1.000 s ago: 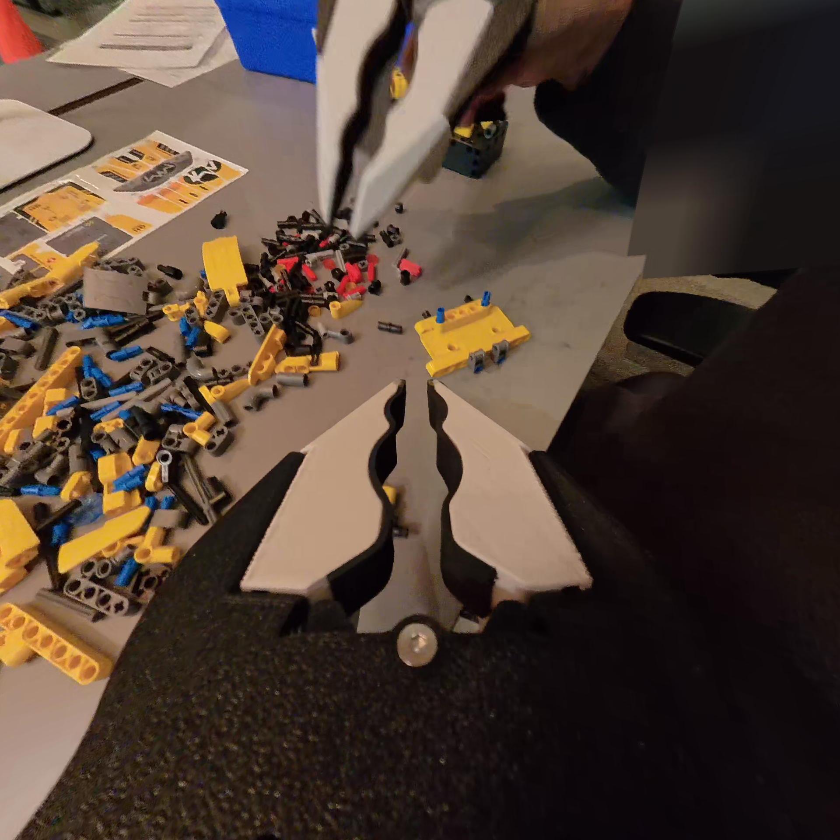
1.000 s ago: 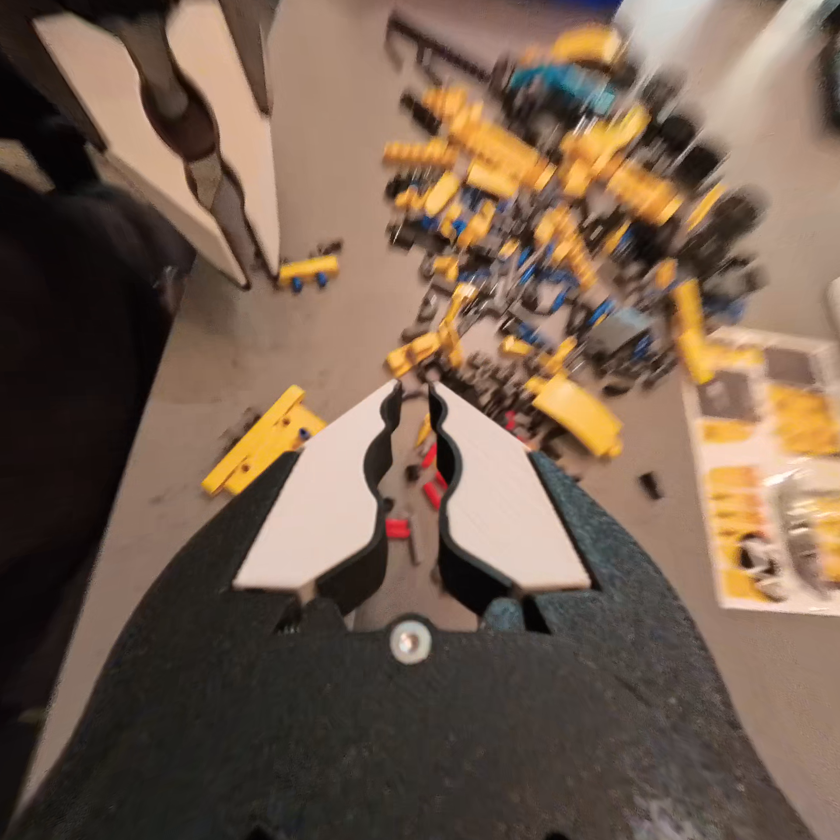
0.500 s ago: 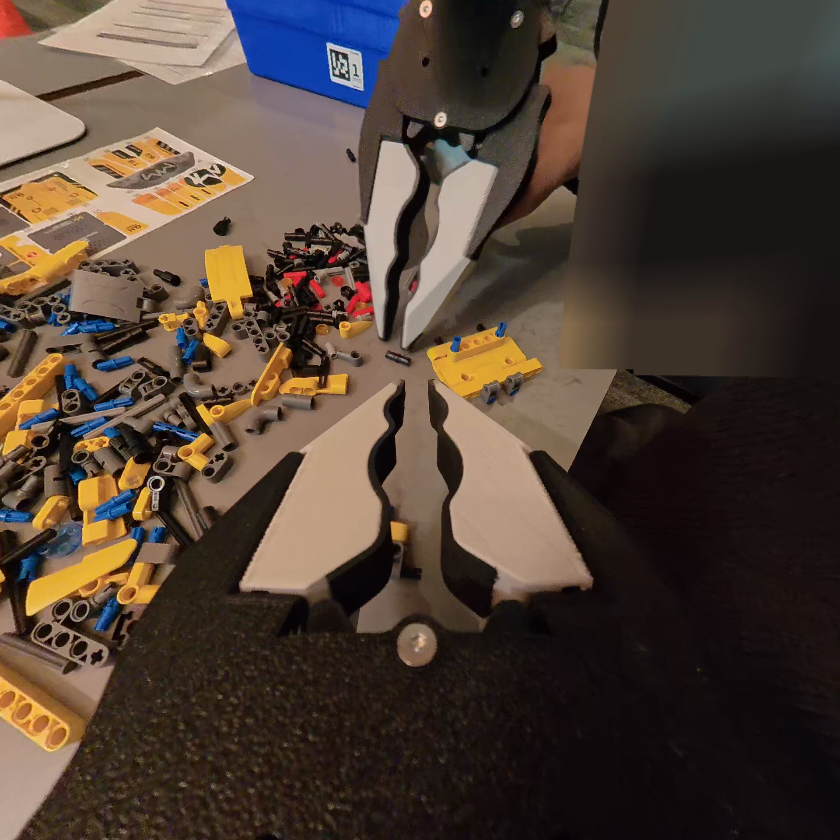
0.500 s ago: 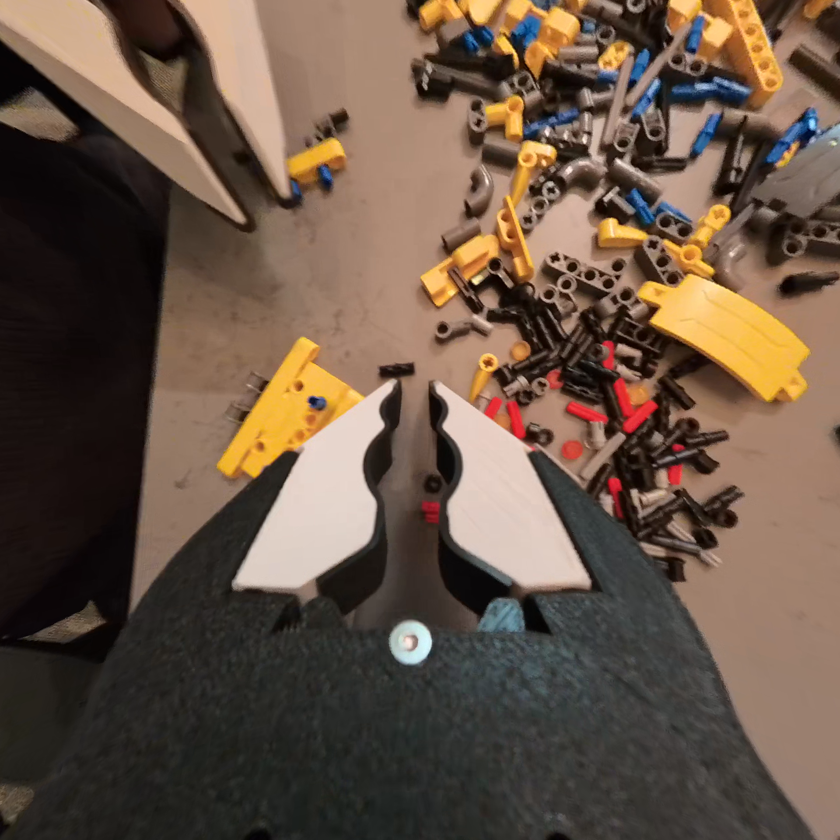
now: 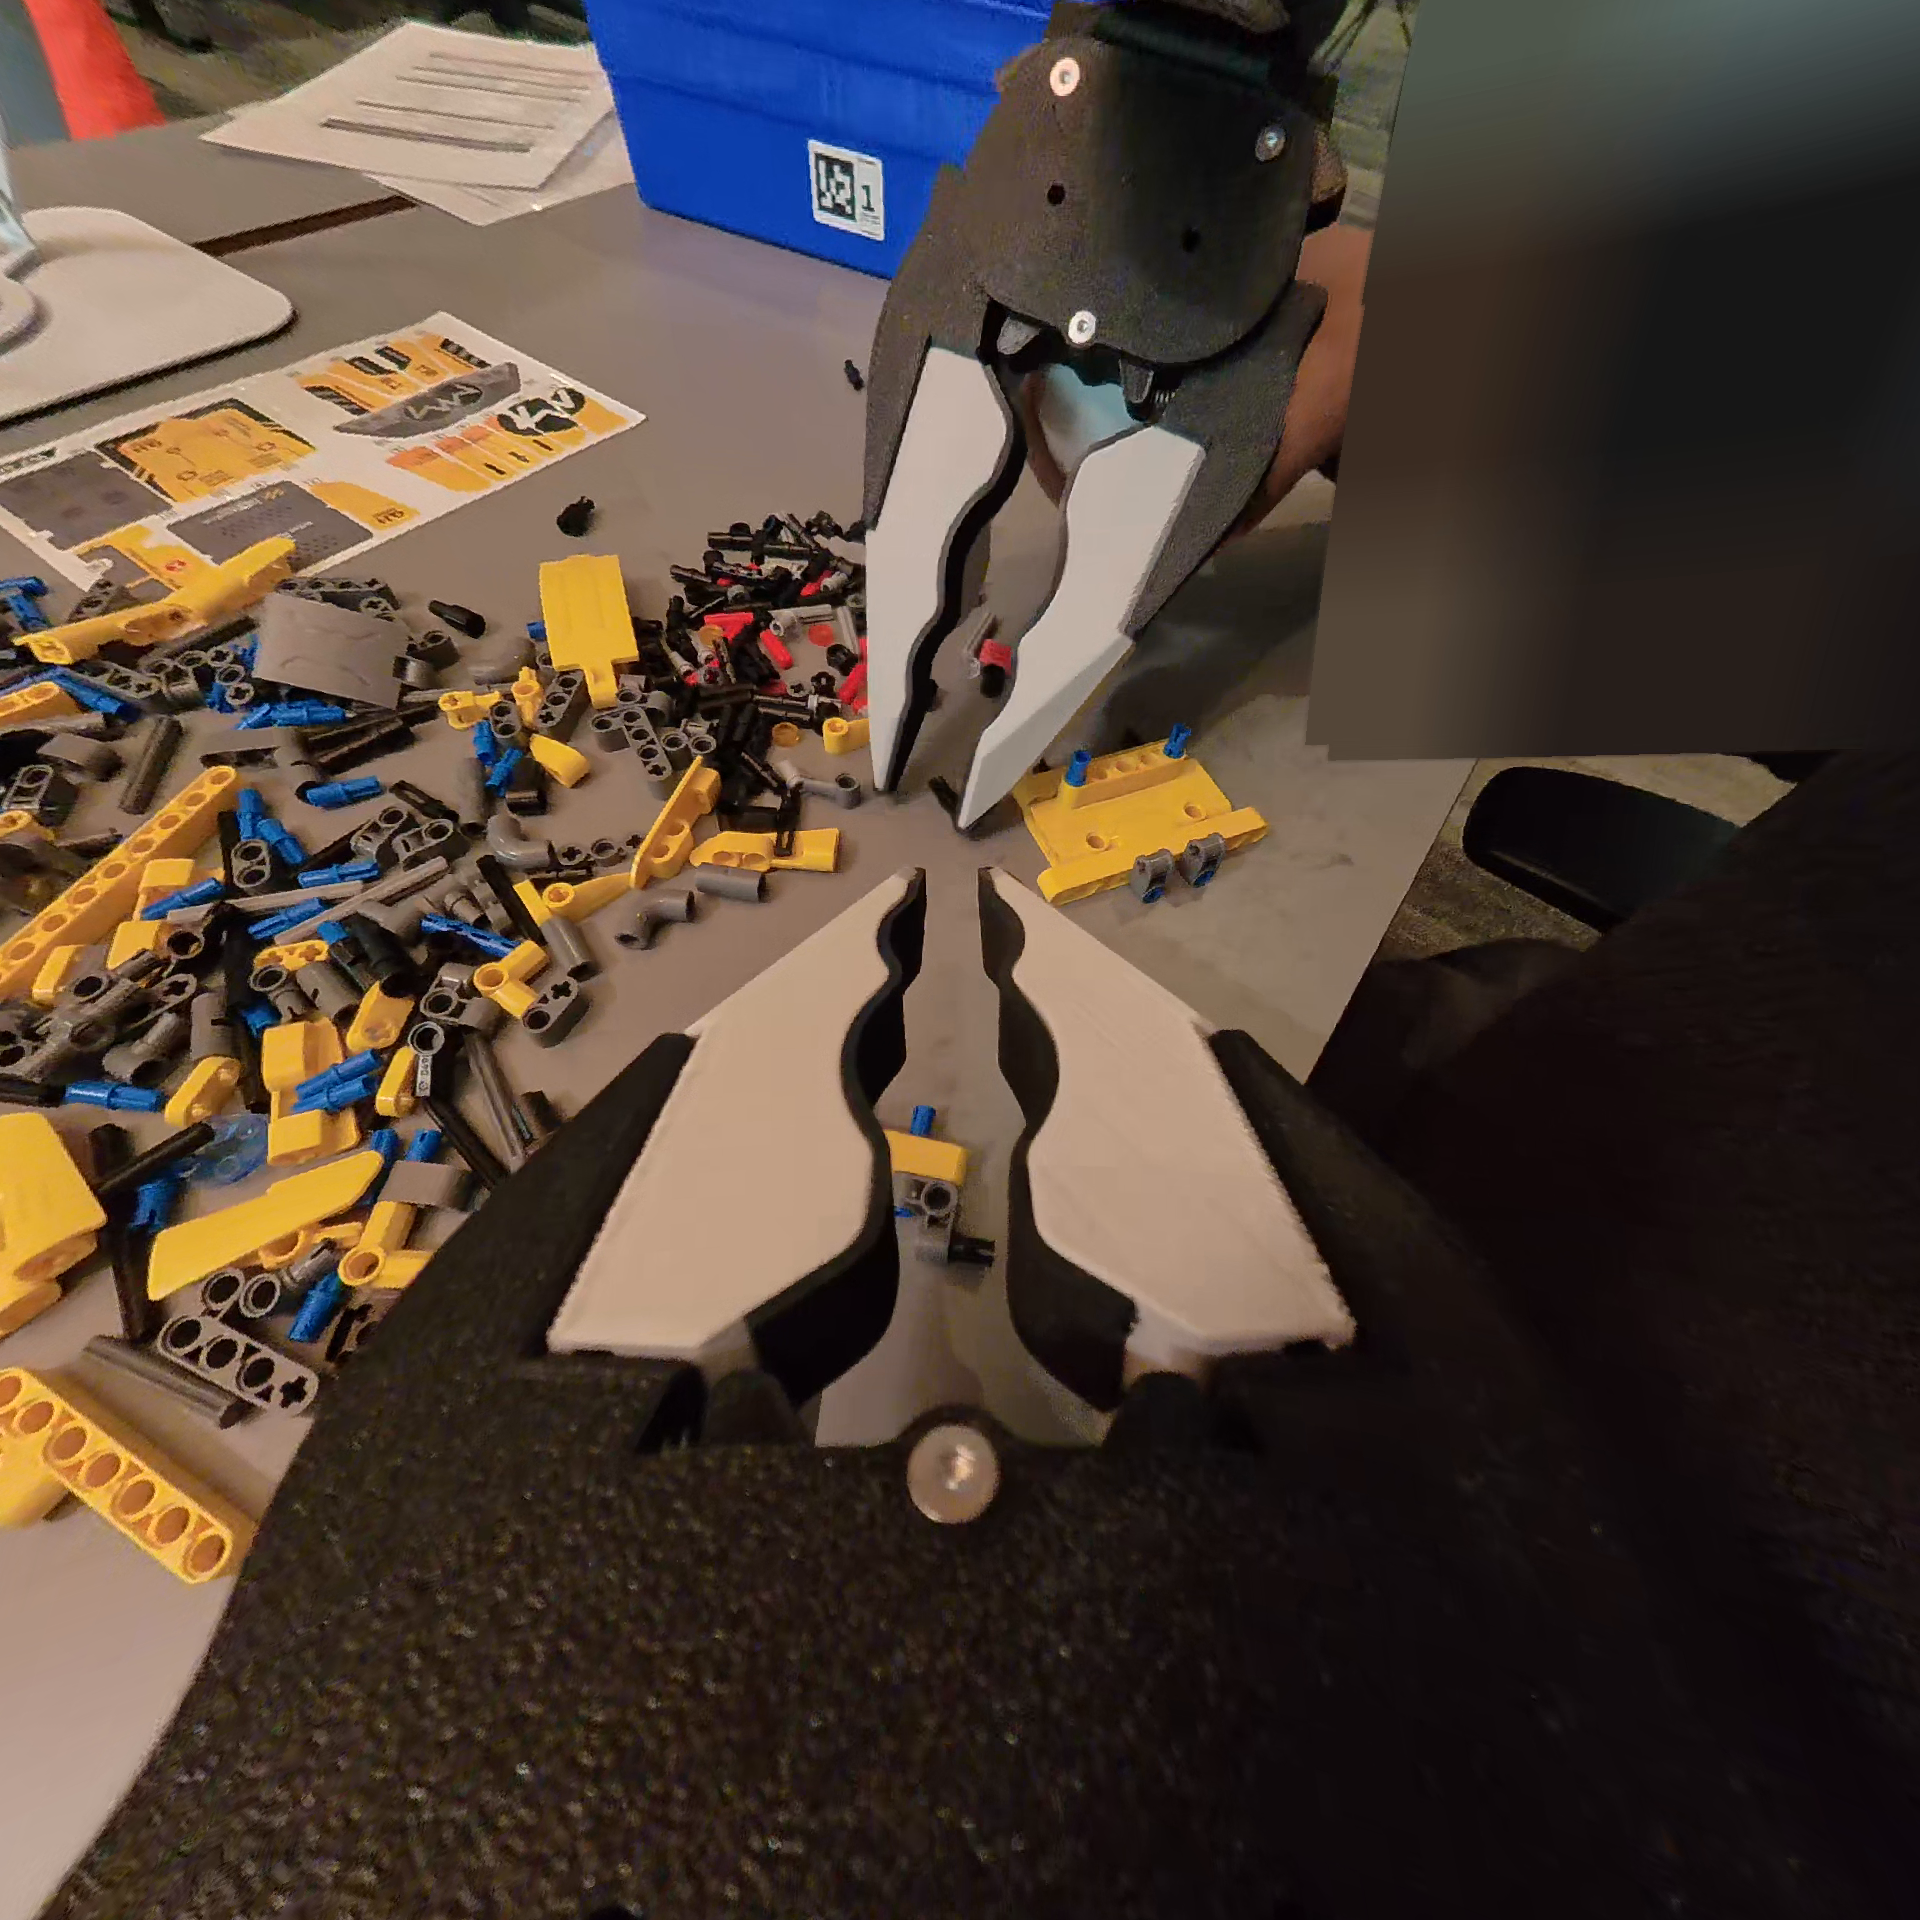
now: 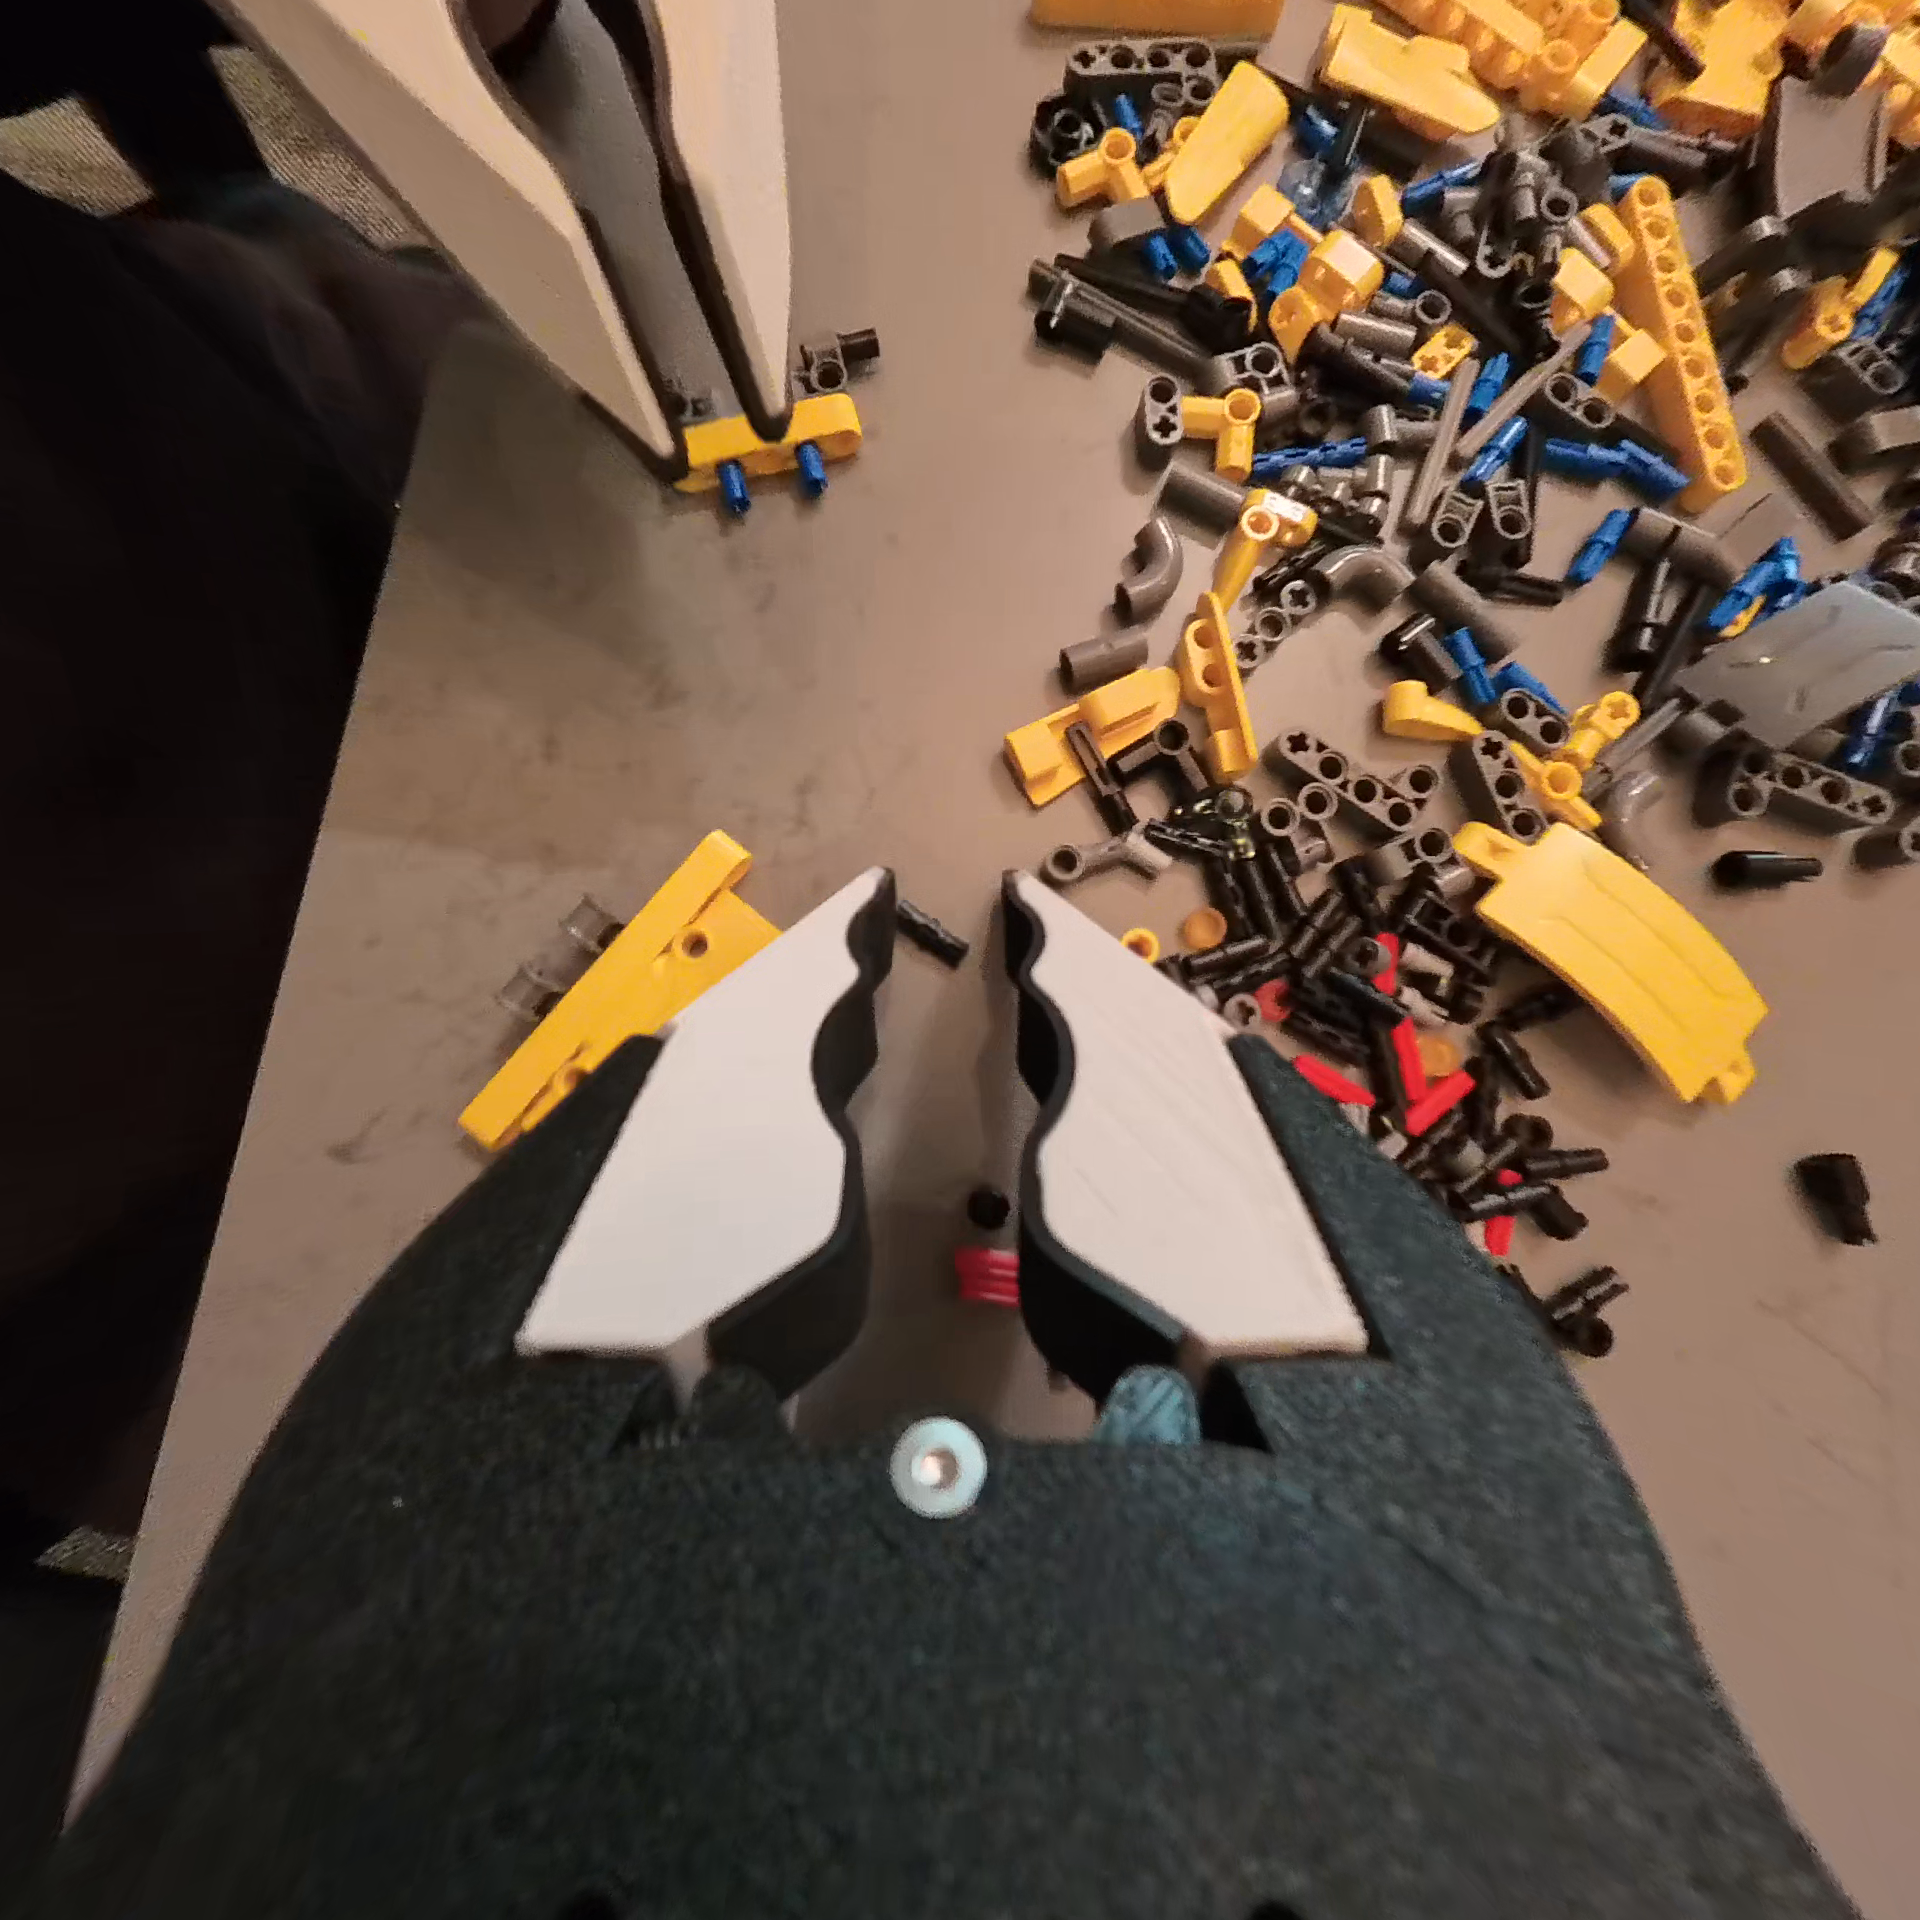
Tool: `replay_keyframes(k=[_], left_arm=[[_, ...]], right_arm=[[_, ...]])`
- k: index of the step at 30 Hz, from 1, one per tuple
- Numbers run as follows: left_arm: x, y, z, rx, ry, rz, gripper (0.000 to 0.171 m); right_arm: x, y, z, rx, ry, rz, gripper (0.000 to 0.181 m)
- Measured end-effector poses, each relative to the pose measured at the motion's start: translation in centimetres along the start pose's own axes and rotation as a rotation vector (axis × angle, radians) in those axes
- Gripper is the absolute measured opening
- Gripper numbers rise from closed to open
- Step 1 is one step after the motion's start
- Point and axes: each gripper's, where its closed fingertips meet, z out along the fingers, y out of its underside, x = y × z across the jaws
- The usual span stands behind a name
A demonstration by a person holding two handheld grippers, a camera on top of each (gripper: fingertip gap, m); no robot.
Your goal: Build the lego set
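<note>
The right gripper (image 6: 948, 902), jaws spread, brackets a small black pin (image 6: 932, 931) at frame centre. At upper left, the left gripper (image 6: 722, 431), jaws slightly parted, touches a small yellow beam (image 6: 774, 445).

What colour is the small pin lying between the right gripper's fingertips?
Black. The pin lies on the table between the right gripper's fingertips, clearest in the right wrist view.

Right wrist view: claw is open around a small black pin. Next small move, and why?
Probably close the right claw on the black pin. Its fingers are spread and straddle the pin, which lies apart from the pile on the bare table. The tips look to be at the surface, though contact is uncertain, so lowering a touch first may help.
</note>
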Motion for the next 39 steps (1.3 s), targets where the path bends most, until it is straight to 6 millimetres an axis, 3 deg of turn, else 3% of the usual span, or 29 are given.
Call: replay_keyframes(k=[5,15,17,20,23,28,32,36,39], left_arm=[[0.2,-0.1,-0.1,0.018,0.002,0.020,0.010],[0.5,0.3,0.2,-0.007,-0.012,0.064,0.010],[0.4,0.3,0.2,-0.007,-0.014,0.062,0.010],[0.4,0.3,0.2,-0.005,-0.016,0.059,0.010],[0.3,0.3,0.2,-0.004,-0.018,0.052,0.010],[0.0,0.0,-0.4,0.013,-0.003,0.005,0.012],[-0.9,1.5,-1.5,-0.070,-0.044,0.026,0.017],[-1.5,2.3,-3.6,-0.097,-0.060,0.055,0.034],[-1.8,2.6,-4.1,-0.066,-0.060,0.060,0.056]], right_arm=[[0.4,0.1,-1.2,0.047,-0.018,0.005,0.021],[-0.4,0.8,-0.4,0.024,-0.058,-0.041,0.020],[-0.5,0.8,-0.4,0.024,-0.053,-0.053,0.008],[-0.5,0.6,-0.2,0.026,-0.041,-0.065,0.007],[-0.6,-0.4,0.1,0.057,-0.028,-0.069,0.004],[-1.5,-3.6,0.0,0.180,0.012,-0.134,0.005],[-1.5,-5.5,0.4,0.180,0.060,-0.200,0.005],[-1.9,-7.5,1.2,0.137,0.019,-0.217,0.004],[-2.9,-7.1,2.4,0.092,-0.014,-0.218,0.004]])
